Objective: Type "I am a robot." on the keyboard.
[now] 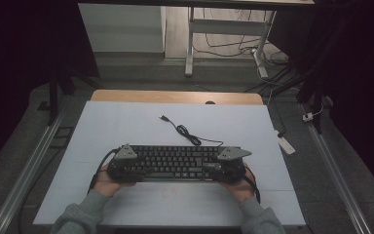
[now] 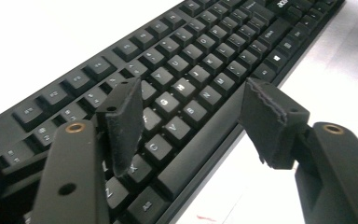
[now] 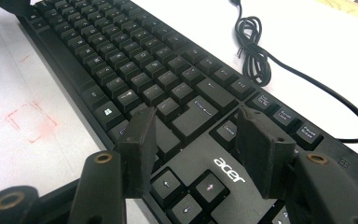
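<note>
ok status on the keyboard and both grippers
Left gripper open over the keyboard's left end. Right gripper open over its right end. Keyboard flat on table, cable loose behind. Nothing in the way.

keyboard point(image 3: 135, 70) | brand "acer" above arrow keys | key labels: Enter, Delete

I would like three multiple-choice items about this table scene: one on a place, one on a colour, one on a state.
1. Where does the loose cable lie?
A. beyond the keyboard
B. under it
C. on the floor

2. What colour are the keys?
A. white
B. black
C. red

3. How do the jaws of the left tool stand?
A. shut on a key
B. shut on the cable
C. open

Answers: 1 A, it is coiled on the white table past the far edge. 2 B, all keys are dark. 3 C, a wide gap shows above the keys.
</note>
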`<state>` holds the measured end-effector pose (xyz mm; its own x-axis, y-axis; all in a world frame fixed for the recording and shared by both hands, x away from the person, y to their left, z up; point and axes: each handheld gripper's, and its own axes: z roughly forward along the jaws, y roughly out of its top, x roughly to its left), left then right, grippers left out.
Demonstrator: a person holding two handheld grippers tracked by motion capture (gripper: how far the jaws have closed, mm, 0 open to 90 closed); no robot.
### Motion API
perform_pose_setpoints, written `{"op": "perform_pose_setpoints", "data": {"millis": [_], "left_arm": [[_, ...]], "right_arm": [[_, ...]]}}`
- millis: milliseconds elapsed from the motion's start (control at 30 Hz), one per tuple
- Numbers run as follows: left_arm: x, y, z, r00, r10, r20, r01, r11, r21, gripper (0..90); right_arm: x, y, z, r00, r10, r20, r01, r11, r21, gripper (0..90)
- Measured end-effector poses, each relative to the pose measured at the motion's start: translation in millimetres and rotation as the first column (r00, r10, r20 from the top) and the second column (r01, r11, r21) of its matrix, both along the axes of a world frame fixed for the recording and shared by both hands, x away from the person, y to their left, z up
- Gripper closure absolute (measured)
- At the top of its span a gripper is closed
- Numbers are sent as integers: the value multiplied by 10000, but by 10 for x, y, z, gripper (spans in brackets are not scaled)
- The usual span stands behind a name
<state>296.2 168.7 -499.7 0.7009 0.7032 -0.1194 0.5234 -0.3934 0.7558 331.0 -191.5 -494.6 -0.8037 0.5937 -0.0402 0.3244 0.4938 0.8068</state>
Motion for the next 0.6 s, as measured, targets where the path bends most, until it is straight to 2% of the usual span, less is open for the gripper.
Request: {"op": "perform_pose_setpoints", "data": {"millis": [367,600], "left_arm": [[12,47,20,9998,179,17,-179,9998,12,348],[27,98,31,9989,473,15,-473,9989,-46,346]], "right_arm": [[-2,4,0,10000,-12,-12,12,10000,-85,480],[-1,5,-1,10000,-9,-15,9,9999,-100,479]]}}
